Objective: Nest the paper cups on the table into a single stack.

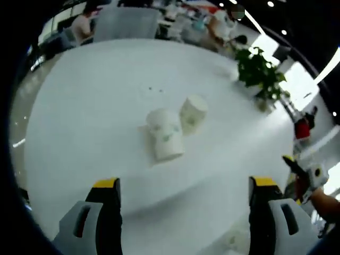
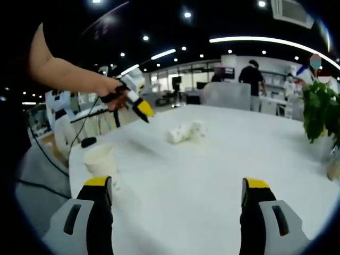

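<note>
left gripper view: my left tool gapes empty over the white surface; two paper cups lie mid-surface. right gripper view: right tool spread wide, lone cup near; i'd square up before closing

2 white paper cups lie tipped mid-table, touching.

1. Surface: white, smooth, faint sheen.
2. Paper cups, lying one and upright one: matt white paper, faint green print.
3. Third cup: matt off-white paper.
4. Left tongs and right tongs: black plastic, yellow tips, matt grey housings.
5. Plant: glossy green leaves.
</note>
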A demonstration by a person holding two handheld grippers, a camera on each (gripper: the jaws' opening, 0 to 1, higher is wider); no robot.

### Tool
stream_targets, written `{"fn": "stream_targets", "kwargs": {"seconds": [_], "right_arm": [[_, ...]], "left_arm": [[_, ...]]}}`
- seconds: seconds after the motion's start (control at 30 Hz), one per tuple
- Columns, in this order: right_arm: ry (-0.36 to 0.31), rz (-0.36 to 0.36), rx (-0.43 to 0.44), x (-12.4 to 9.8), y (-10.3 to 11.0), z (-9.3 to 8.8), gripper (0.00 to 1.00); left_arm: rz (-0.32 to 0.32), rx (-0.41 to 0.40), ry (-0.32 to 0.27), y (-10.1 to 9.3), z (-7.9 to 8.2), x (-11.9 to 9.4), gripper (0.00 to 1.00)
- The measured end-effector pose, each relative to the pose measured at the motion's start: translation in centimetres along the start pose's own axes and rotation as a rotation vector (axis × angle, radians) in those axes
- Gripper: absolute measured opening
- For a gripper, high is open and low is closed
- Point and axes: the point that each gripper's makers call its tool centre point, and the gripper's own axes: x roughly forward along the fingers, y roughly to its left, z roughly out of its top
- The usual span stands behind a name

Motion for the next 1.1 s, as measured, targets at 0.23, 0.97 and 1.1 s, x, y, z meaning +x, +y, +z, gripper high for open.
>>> {"fn": "stream_targets", "kwargs": {"seconds": [0.23, 0.97, 1.1], "right_arm": [[0.029, 0.009, -0.031, 0.5, 0.2, -0.9, 1.0], [0.051, 0.001, -0.016, 1.0, -0.8, -1.9, 0.99], [0.052, -0.004, -0.008, 1.0, -1.0, -2.0, 0.99]], "left_arm": [[0.009, -0.007, 0.05, 0.6, 2.4, 2.3, 0.98], [0.052, -0.005, 0.126, 1.8, 5.3, 7.8, 0.91], [0.063, -0.007, 0.133, 2.1, 5.1, 8.4, 0.84]]}}
